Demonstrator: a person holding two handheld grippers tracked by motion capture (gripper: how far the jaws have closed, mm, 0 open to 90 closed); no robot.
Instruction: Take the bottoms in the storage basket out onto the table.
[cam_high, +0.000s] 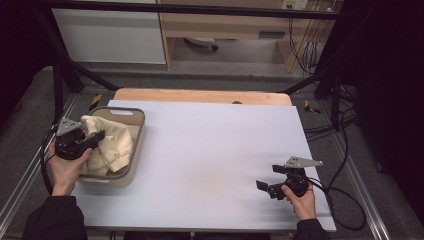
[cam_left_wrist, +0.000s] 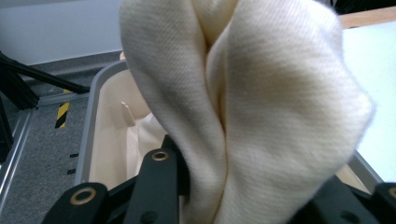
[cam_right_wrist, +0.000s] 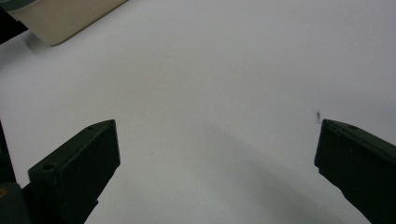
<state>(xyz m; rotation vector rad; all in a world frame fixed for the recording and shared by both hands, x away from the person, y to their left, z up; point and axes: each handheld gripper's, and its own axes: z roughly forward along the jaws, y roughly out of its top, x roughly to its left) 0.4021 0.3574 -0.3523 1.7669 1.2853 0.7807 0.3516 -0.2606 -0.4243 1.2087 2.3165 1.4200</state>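
Cream cloth (cam_left_wrist: 261, 116) bulges right up against us in the left tongs' view, pinched in a thick fold between the black jaws, so we count the left tongs (cam_high: 92, 138) as clamped on it. From above, we see that cloth heaped in the grey-rimmed basket (cam_high: 131, 170) at the left edge of the worktop (cam_high: 215, 165), with one end drawn up toward our left hand (cam_high: 67, 167) and the rest still slumped inside the tub.

Our biggest worry is the basket itself: it sits at the worktop's left border, and if the bulk of the cloth drags on the rim as we lift, we judge the whole tub could tip or slide off that edge.

Next is the cloth. We hold only a bunched fold, so the weight of what hangs below might pull it through the jaws, and it would drop back in a heap or spill over the side.

Smallest is our right side. The right tongs (cam_high: 270, 179) rest low over bare worktop, well apart from the basket, jaws spread wide and empty. If the cloth swings out, they are too far off to catch it.
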